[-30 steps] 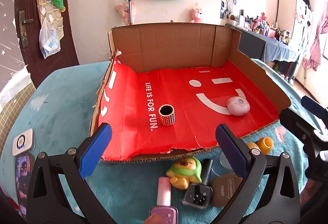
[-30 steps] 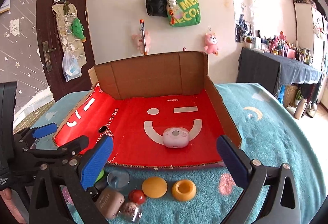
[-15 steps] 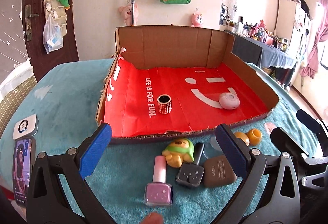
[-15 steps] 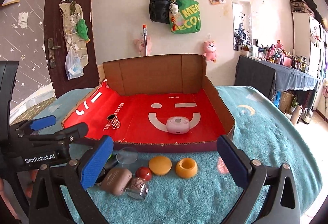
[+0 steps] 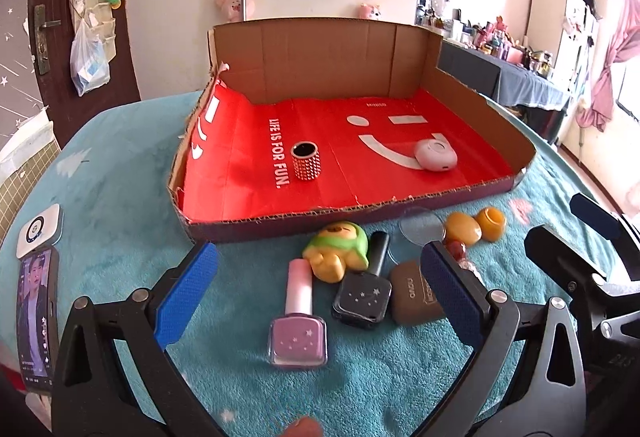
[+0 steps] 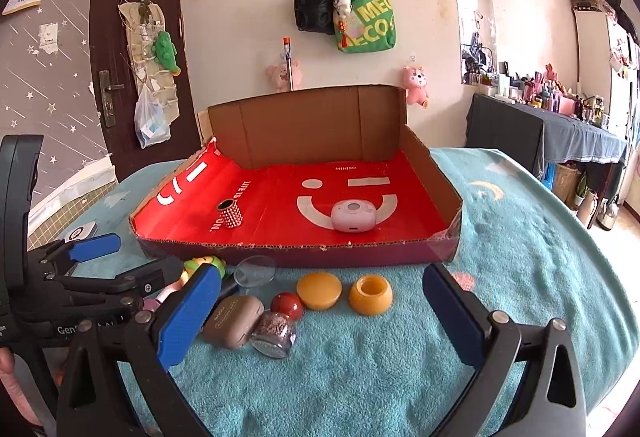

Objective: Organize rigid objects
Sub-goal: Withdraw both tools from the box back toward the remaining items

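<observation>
1. Rigid objects lie in two groups: a studded cylinder (image 5: 306, 165) and a pale pink round case (image 5: 435, 155) sit inside the cardboard tray (image 5: 320, 53) on its red liner, well apart from each other; the rest wait in a cluster on the teal cover (image 6: 520, 237) just outside the tray's front wall.
2. You look to be between placements, picking the next piece from that cluster.
3. Your left claw (image 5: 316, 297) is spread wide and empty, hovering low over the pink nail polish bottle (image 5: 300, 321), which lies on its side between its pads. Beside it are the black nail polish bottle (image 5: 365, 295), the green and yellow toy (image 5: 338, 249) and the brown case (image 5: 412, 297).
4. Your right claw (image 6: 320, 321) is also wide and holds nothing; ahead of it sit the orange dome (image 6: 319, 291), the orange cup (image 6: 370, 294), the red ball (image 6: 287, 305) and the glitter jar (image 6: 274, 331).
5. My judgement for the next move: lower the left claw onto the pink bottle and close across its square body, not the slim cap.
6. Mind the black bottle, which lies just beside the pink one; a wide pad may nudge it.
</observation>
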`<state>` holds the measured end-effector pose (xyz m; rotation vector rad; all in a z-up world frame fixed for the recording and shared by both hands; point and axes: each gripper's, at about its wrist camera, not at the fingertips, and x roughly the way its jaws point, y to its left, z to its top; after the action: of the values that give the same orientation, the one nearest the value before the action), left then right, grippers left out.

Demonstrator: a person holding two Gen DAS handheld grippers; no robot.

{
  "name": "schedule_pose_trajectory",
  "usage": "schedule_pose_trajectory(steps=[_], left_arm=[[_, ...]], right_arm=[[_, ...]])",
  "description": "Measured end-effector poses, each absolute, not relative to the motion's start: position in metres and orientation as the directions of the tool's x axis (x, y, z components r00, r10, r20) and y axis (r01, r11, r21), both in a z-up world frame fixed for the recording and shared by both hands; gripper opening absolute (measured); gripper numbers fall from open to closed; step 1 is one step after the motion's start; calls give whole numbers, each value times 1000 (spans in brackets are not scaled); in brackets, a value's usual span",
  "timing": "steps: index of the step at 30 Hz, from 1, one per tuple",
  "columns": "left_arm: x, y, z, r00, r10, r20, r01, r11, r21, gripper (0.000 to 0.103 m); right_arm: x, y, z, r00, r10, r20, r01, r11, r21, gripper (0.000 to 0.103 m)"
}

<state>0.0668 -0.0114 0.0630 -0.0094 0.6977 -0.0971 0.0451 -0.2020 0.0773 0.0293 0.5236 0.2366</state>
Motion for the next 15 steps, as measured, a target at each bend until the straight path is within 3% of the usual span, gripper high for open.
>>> schedule_pose_trajectory(steps=[15], left_arm=[[61, -12, 49, 732, -101, -674, 96, 994, -46, 103]], right_arm=[[44, -202, 64, 807, 244, -538, -224, 969, 104, 103]])
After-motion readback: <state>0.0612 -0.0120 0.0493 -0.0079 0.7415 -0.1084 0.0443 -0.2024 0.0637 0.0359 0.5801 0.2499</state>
